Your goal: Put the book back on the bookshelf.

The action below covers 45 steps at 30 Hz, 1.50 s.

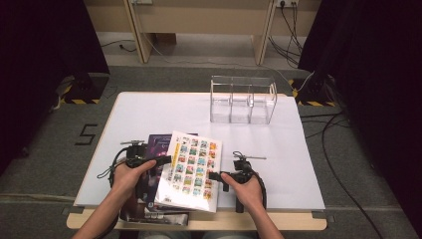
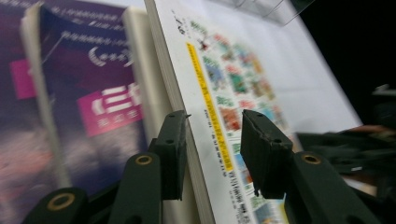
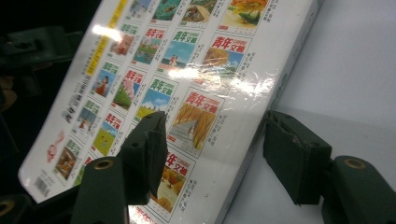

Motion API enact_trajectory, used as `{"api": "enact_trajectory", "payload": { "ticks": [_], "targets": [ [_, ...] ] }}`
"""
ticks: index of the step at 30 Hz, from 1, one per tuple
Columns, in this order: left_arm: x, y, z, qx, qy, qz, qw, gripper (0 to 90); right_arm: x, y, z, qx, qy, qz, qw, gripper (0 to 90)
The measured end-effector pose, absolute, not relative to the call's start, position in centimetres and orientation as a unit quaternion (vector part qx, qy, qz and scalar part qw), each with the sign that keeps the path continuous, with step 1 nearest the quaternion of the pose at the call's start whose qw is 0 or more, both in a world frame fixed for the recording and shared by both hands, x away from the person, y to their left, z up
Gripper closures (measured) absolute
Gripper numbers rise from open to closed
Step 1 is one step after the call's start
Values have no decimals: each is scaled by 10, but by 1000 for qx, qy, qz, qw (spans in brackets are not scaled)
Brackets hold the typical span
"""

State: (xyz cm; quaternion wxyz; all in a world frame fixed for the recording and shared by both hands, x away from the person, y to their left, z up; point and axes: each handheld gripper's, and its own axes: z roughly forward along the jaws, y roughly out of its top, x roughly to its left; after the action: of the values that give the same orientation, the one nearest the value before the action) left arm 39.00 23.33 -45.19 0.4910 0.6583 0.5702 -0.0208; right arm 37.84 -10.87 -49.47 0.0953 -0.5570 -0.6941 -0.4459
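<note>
A white book [image 1: 191, 169] with a grid of small colour pictures on its cover lies tilted on a stack at the table's front. My left gripper [image 1: 168, 160] is at its left edge. In the left gripper view the jaws [image 2: 214, 120] straddle that edge of the white book [image 2: 219, 93], one jaw beneath against the pages, the other standing off the cover. My right gripper [image 1: 213, 176] is at the book's right edge. In the right gripper view it [image 3: 217, 123] stands open around the book [image 3: 187, 84], with a gap beside the right jaw.
A purple book [image 1: 157, 144] and other magazines lie under the white one, overhanging the front edge. A clear three-bay organizer [image 1: 242, 99] stands at the back of the white table [image 1: 149, 109]. Cables run over the floor on the right.
</note>
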Motion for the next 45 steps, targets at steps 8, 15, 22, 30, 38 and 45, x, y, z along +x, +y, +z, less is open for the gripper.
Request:
{"api": "enact_trajectory", "payload": {
  "ticks": [8,15,22,30,38,45],
  "targets": [
    [403,222,-473,638,591,-86,486,590,379,-108,-494,-559,-694,-444,97,393],
    [406,210,-473,671,575,-51,465,700,380,-109,-494,-559,-694,-442,103,390],
    [398,209,-462,694,514,-26,504,816,382,-111,-495,-556,-692,-447,111,388],
    [393,210,-457,686,493,-29,534,817,387,-113,-497,-560,-681,-455,124,392],
    [387,217,-455,669,482,-48,564,817,393,-115,-501,-567,-660,-470,148,393],
    [383,218,-452,662,467,-54,584,818,399,-113,-503,-569,-650,-477,163,393]
  ]
}}
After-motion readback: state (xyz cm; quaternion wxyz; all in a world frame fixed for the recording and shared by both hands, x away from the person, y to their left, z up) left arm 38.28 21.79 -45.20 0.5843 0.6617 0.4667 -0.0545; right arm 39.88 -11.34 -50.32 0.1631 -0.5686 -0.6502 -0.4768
